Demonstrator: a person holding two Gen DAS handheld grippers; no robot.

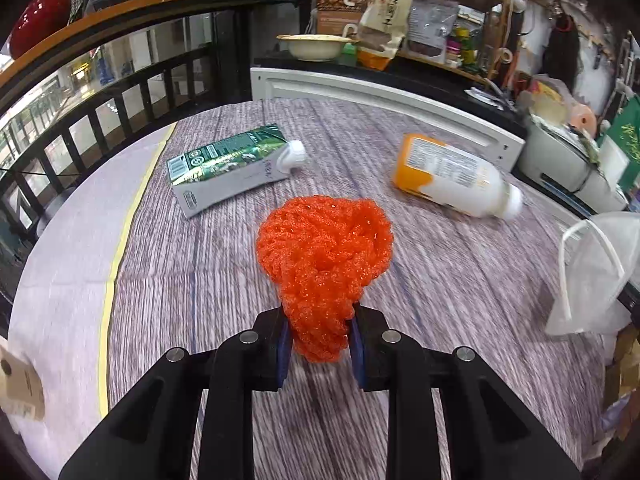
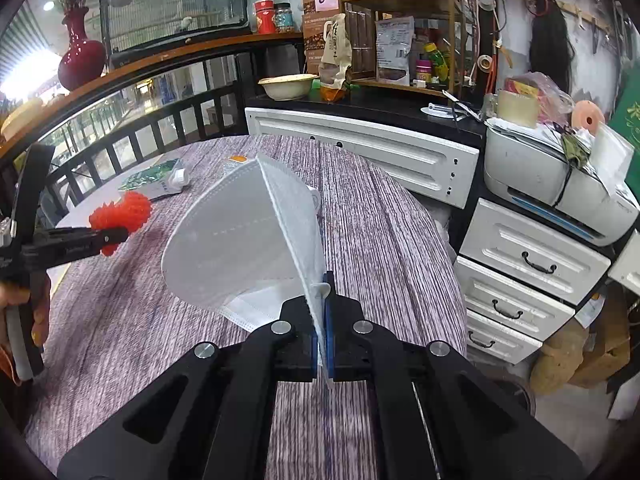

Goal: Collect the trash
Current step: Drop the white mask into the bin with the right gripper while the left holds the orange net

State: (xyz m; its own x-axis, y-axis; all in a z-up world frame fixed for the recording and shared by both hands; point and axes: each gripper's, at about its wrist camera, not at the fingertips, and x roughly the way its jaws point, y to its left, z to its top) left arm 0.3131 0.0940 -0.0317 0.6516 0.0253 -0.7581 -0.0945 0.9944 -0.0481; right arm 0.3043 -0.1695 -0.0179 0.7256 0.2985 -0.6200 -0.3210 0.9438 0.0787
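My left gripper (image 1: 319,330) is shut on a bright orange foam net (image 1: 326,258), which bulges up above its blue pads over the table. In the right wrist view that gripper (image 2: 114,236) and the orange foam net (image 2: 122,214) show at the left, held by a person's hand (image 2: 24,304). My right gripper (image 2: 320,300) is shut on the edge of a white face mask (image 2: 240,244), lifted over the table. The same white face mask (image 1: 596,268) hangs at the right edge of the left wrist view. A green and white carton (image 1: 232,168) and a white bottle with an orange label (image 1: 452,176) lie on their sides.
The round table has a purple-grey striped cloth (image 1: 440,280). Behind it stands a white panel (image 1: 380,100) and a dark counter with a bowl (image 1: 316,46), bags and shelves. A white drawer unit (image 2: 520,280) with a printer (image 2: 560,180) stands at the right. A black railing (image 1: 100,120) runs along the left.
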